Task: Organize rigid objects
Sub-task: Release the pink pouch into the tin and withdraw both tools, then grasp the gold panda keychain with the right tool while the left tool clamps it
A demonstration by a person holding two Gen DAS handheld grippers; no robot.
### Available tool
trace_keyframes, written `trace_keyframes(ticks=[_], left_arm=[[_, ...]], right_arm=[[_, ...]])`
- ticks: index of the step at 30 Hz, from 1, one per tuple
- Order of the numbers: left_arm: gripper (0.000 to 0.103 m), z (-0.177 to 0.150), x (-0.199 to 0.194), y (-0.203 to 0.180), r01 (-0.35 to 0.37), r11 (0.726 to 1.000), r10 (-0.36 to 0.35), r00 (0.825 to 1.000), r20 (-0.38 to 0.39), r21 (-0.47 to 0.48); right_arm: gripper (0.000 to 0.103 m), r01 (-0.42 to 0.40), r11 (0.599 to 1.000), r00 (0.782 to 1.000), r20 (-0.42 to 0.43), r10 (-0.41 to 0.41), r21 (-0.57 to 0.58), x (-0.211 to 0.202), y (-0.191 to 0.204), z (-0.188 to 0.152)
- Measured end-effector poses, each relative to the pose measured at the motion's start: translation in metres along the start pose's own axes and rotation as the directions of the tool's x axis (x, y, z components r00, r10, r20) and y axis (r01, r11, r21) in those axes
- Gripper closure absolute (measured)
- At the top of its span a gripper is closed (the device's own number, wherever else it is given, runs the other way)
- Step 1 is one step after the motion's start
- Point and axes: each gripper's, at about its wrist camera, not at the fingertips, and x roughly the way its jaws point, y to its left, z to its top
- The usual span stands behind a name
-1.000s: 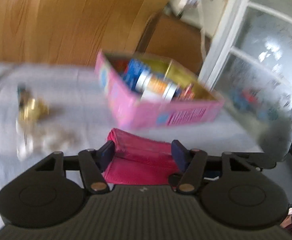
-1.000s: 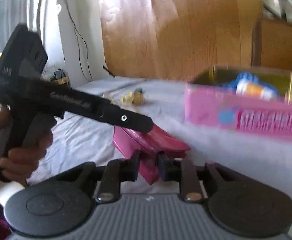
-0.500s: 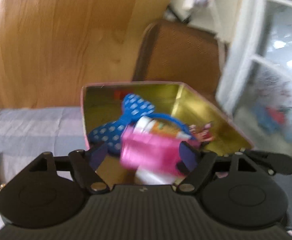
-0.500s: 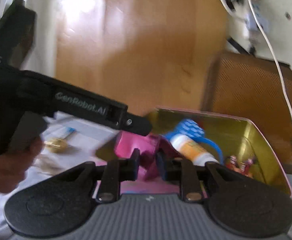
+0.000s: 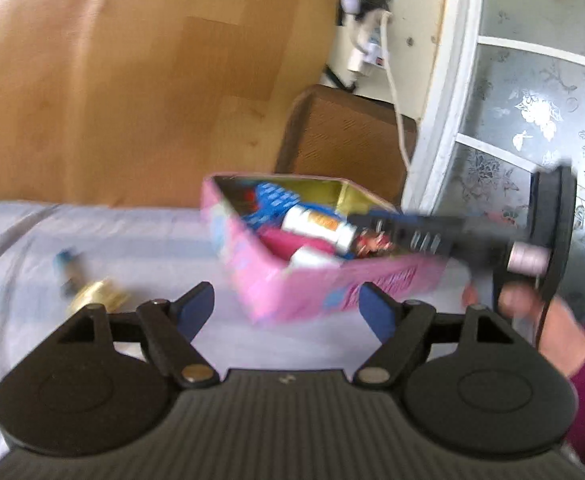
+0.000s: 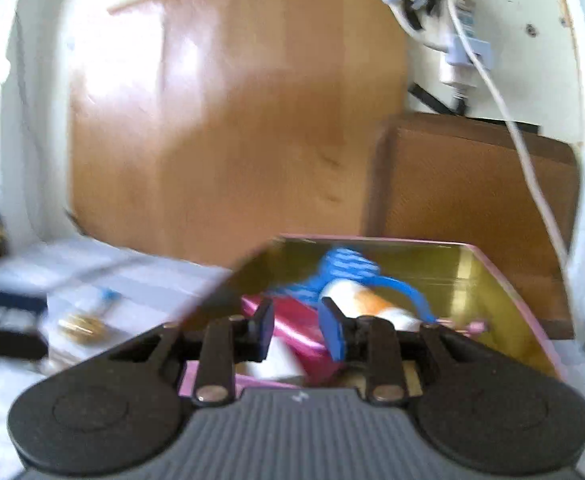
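In the left wrist view, the left gripper (image 5: 288, 306) is seen with fingers wide apart and empty, short of the pink tin (image 5: 292, 284) at centre. In the right wrist view, the right gripper (image 6: 294, 328) is over the tin, fingers opening around the pink pouch (image 6: 296, 330); contact is blurred.

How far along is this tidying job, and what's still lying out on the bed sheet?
Mostly done, it seems. The pink tin already holds a pink pouch, a blue dotted item and a white-and-orange tube. In hand: nothing. The left gripper is open and empty; the right gripper hangs over the tin, its jaws opening around the pouch. Left: a gold object and a small blue one on the sheet.
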Motion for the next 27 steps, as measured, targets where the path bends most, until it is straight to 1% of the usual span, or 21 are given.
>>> trace_keyframes(ticks=[2,4,5,7,9,10,11,13,16,18,19,21,24,27], left_arm=[[0.022,-0.017,-0.023,0.022,-0.082,0.997,0.082,0.997,-0.01,-0.014],[0.022,-0.024,-0.036,0.042,-0.166,0.985,0.165,0.986,-0.024,-0.038],[0.022,-0.027,-0.042,0.055,-0.205,0.977,0.204,0.978,-0.033,-0.064],[0.022,-0.031,-0.053,0.078,-0.26,0.958,0.256,0.966,-0.047,-0.123],[0.022,-0.034,-0.061,0.097,-0.298,0.938,0.293,0.955,-0.056,-0.174],[0.022,-0.034,-0.065,0.104,-0.305,0.932,0.3,0.952,-0.055,-0.195],[0.022,-0.036,-0.07,0.11,-0.308,0.927,0.304,0.951,-0.052,-0.213],[0.022,-0.038,-0.075,0.12,-0.307,0.92,0.305,0.951,-0.049,-0.241],[0.022,-0.041,-0.077,0.13,-0.304,0.916,0.303,0.952,-0.047,-0.262],[0.022,-0.042,-0.076,0.134,-0.301,0.913,0.3,0.953,-0.047,-0.274],[0.022,-0.042,-0.076,0.136,-0.299,0.912,0.298,0.953,-0.047,-0.281],[0.022,-0.044,-0.079,0.139,-0.294,0.91,0.295,0.955,-0.041,-0.292],[0.022,-0.043,-0.086,0.143,-0.297,0.903,0.303,0.953,-0.028,-0.312],[0.022,-0.043,-0.095,0.149,-0.293,0.893,0.308,0.951,-0.011,-0.342]], right_arm=[[0.075,-0.105,0.994,0.994,-0.013,0.105,0.008,0.008,0.019,0.007],[0.075,-0.201,0.98,0.978,-0.056,0.201,0.004,0.025,0.047,0.011],[0.075,-0.229,0.973,0.971,-0.073,0.228,0.001,0.033,0.058,0.011],[0.075,-0.278,0.961,0.953,-0.127,0.277,0.01,0.062,0.081,0.012],[0.075,-0.312,0.948,0.931,-0.18,0.317,0.06,0.091,0.095,0.01],[0.073,-0.317,0.944,0.921,-0.209,0.33,0.096,0.107,0.101,0.009],[0.071,-0.316,0.941,0.912,-0.234,0.337,0.122,0.112,0.109,0.006],[0.056,-0.299,0.936,0.893,-0.292,0.343,0.183,0.137,0.118,0.001],[0.047,-0.273,0.931,0.865,-0.361,0.348,0.243,0.165,0.128,-0.005],[0.047,-0.268,0.923,0.842,-0.4,0.363,0.275,0.178,0.131,-0.013],[0.053,-0.269,0.921,0.828,-0.421,0.37,0.281,0.184,0.134,-0.018],[0.063,-0.278,0.92,0.828,-0.416,0.376,0.278,0.186,0.139,-0.018],[0.064,-0.294,0.929,0.837,-0.41,0.364,0.224,0.181,0.15,-0.011],[0.064,-0.351,0.913,0.831,-0.381,0.406,0.207,0.167,0.164,0.001]])
